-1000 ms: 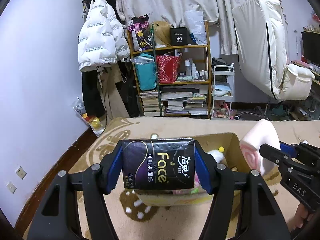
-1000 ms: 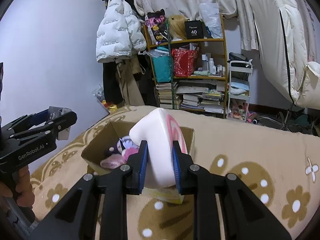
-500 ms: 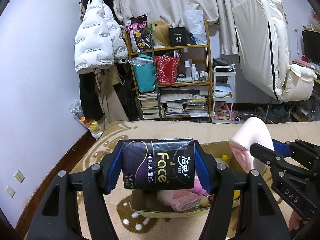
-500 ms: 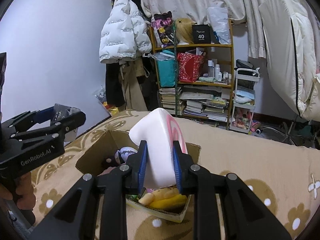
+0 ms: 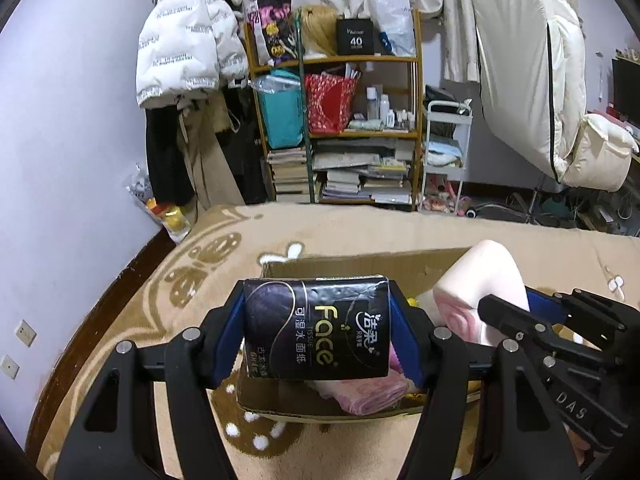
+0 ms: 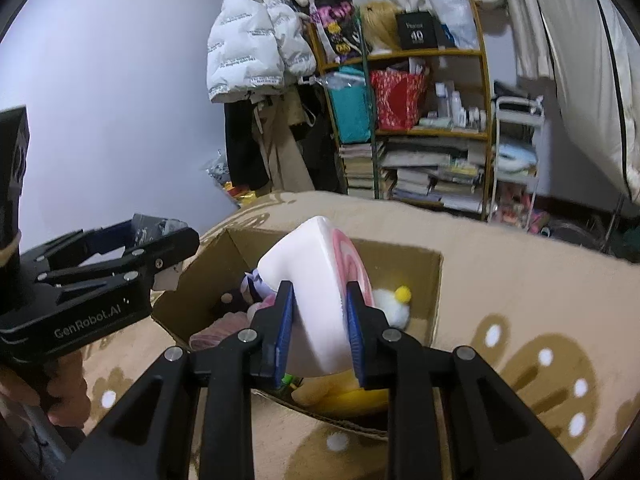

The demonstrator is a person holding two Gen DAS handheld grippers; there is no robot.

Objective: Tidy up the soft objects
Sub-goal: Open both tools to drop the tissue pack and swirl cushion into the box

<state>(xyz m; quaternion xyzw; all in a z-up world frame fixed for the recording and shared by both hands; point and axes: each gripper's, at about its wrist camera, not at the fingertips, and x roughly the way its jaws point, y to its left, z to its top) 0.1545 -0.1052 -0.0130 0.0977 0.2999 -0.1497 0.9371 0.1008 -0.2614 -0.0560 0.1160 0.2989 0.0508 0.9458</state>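
While both soft items hang over the open cardboard box [image 6: 436,276], neither has been let go: the left hand-held gripper [image 5: 316,334] is clenched on the black tissue pack [image 5: 316,328], and the right hand-held gripper [image 6: 320,324] grasps the white and pink plush cushion [image 6: 316,280] between its blue pads. The box sits on a tan patterned blanket [image 6: 540,292] and already holds a pink cloth [image 5: 368,394], a white pompom toy [image 6: 390,304] with a yellow ball, a yellow plush [image 6: 352,396] and a dark-haired doll [image 6: 244,292].

The main risk, as I judge it, lies in crowding. The two grippers sit near each other above one opening, so their fingers could knock together on the way down. The box looks fairly full, so a dropped cushion may perch on the heap and roll over the low front wall onto the blanket. The tissue pack hangs over the box's near left part, close to the wall; released too soon, it might catch the edge and tip outside.

Further off stand a cluttered wooden shelf [image 5: 340,120], a white puffer jacket [image 5: 180,52] hanging on the wall and a small white cart [image 5: 444,152], all well apart from the work.
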